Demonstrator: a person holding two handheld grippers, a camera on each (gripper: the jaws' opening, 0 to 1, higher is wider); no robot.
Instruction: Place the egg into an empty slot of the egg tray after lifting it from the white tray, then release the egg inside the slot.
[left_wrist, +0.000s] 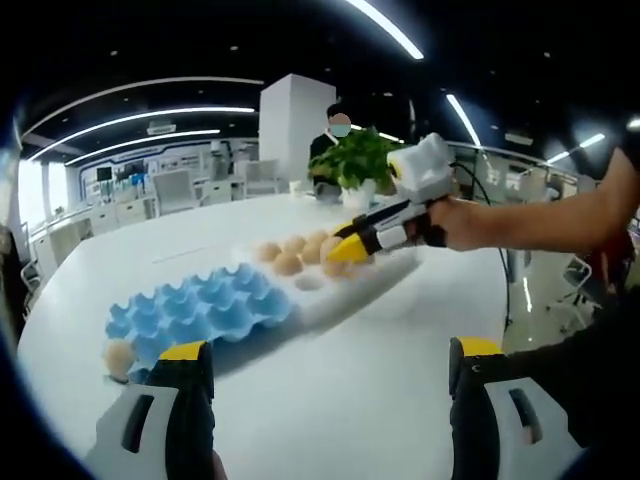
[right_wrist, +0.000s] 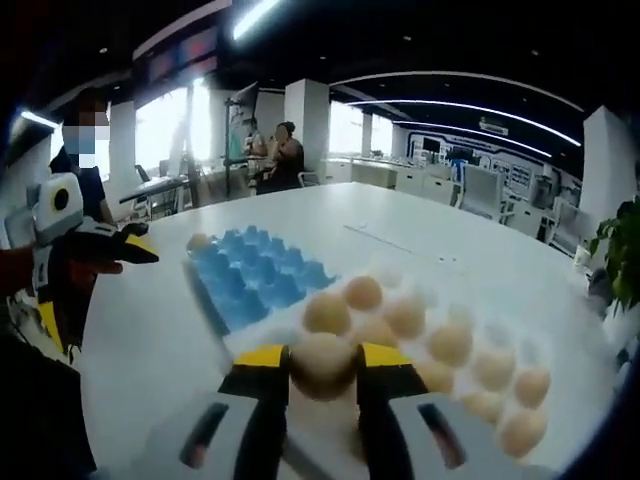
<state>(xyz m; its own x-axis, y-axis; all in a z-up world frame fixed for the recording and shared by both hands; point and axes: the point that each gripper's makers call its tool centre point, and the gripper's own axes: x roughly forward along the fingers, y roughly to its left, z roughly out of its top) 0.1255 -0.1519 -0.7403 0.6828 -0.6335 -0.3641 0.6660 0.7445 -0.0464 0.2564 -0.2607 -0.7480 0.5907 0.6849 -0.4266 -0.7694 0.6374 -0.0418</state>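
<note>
Right gripper (right_wrist: 322, 378) clamped on egg (right_wrist: 322, 366) just above white tray (right_wrist: 560, 425) of eggs. Blue egg tray (left_wrist: 200, 312) beside it on white table (left_wrist: 360, 390) — 1 egg at its corner. Left gripper (left_wrist: 330, 362) jaws apart, empty.

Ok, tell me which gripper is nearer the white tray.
Right. The right gripper is at the white tray, shut on an egg. The left gripper hangs open over bare table, beyond the blue tray.
</note>
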